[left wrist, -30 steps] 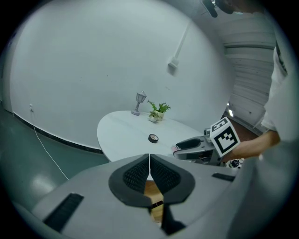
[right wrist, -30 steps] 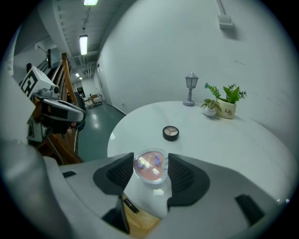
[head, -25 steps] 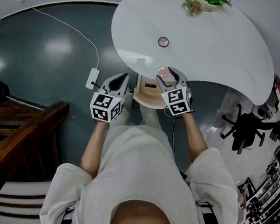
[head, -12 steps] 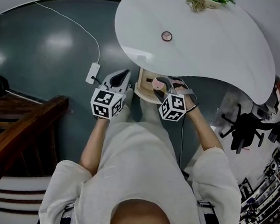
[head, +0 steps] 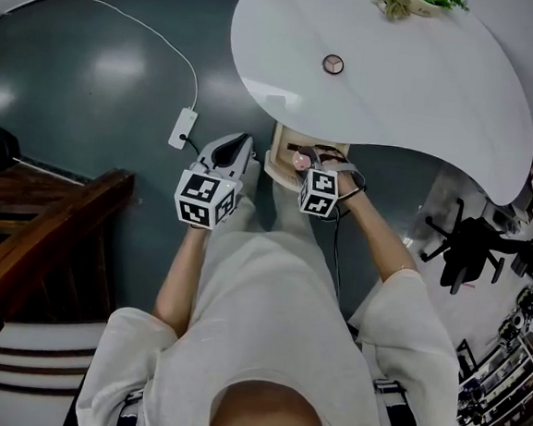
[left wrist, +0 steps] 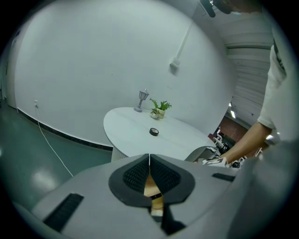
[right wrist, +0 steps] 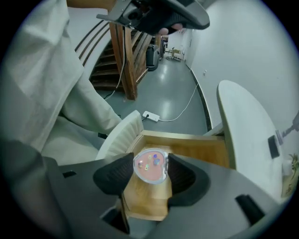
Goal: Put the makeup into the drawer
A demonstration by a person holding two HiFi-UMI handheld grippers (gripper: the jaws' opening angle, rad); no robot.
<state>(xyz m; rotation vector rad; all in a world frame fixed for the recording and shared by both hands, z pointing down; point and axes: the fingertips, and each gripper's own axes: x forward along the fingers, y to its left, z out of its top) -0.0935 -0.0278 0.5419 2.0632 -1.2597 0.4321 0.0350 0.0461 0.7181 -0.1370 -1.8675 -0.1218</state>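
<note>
The right hand-held gripper (right wrist: 152,172) is clamped on the pink heart-shaped makeup (right wrist: 150,166) and points steeply down over the open drawer (right wrist: 198,147), so release should drop it inside. The left hand-held gripper (left wrist: 149,161), jaws together and empty, hangs beside the drawer, clear of that path.

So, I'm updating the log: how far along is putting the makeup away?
Done: the drawer is open. In hand: the right claw grips the pink compact above the drawer. Left: set it inside and release; a small round item sits on the table.
</note>
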